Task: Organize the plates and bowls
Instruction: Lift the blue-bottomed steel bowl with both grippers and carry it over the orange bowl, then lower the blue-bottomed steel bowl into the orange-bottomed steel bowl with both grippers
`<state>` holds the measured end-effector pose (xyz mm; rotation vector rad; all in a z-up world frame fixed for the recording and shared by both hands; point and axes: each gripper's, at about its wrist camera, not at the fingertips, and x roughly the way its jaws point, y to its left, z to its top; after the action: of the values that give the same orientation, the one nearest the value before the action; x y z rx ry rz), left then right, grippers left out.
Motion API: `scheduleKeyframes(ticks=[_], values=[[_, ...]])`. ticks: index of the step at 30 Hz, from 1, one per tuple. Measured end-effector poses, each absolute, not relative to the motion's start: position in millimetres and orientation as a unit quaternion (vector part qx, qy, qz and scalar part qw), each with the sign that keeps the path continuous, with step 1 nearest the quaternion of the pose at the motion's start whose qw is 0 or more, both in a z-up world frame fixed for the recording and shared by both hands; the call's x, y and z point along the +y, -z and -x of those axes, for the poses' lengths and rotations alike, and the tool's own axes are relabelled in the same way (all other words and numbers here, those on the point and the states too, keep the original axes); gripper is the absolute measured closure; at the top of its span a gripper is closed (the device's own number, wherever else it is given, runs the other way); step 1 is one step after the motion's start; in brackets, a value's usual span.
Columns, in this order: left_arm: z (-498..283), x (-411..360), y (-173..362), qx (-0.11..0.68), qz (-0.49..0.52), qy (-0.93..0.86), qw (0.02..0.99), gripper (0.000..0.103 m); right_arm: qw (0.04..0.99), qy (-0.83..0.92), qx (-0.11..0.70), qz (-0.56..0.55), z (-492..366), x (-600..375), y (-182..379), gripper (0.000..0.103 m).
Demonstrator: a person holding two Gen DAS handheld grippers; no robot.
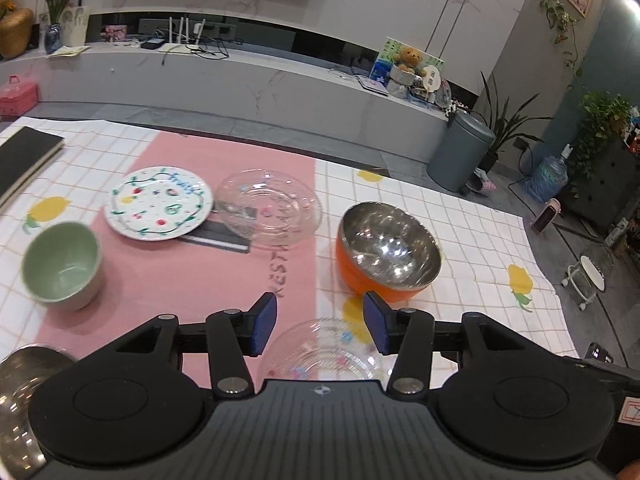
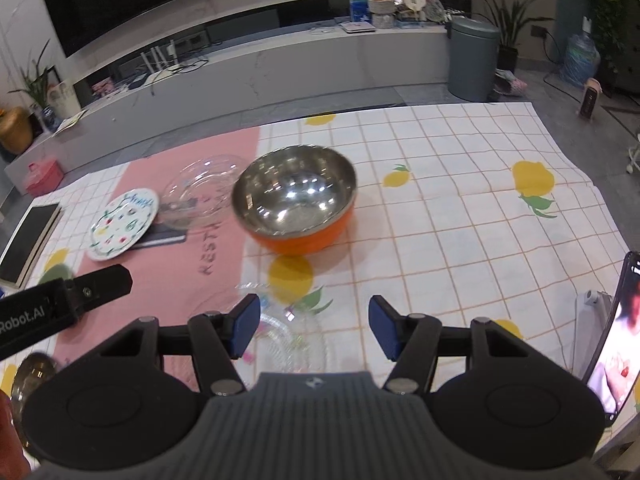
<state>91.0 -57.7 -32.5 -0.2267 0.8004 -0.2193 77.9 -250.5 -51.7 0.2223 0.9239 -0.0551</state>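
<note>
Both jaws are wide and hold nothing. Lower the left gripper (image 1: 320, 322) onto the glass plate (image 1: 320, 350) just under it; pinch its rim gently. The right gripper (image 2: 314, 328) waits beside.

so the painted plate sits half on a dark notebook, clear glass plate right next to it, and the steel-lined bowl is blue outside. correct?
Not quite: the steel-lined bowl is orange outside, not blue, as the left wrist view shows. The rest holds: the painted plate sits partly on the dark notebook, with the clear glass plate right next to it.
</note>
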Motion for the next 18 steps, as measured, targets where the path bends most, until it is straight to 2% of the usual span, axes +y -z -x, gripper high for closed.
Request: scheduleKeyframes(ticks=[6, 18], values=[[-118, -81, 36, 0.387, 0.110, 0.126, 0.907, 0.038, 0.884, 0.045, 0.447, -0.131, -107, -270, 59, 0.043], [-181, -105, 58, 0.417, 0.136, 0.124, 0.890, 0.036, 0.869, 0.070, 0.461, -0.165, -163, -292, 78, 0.043]])
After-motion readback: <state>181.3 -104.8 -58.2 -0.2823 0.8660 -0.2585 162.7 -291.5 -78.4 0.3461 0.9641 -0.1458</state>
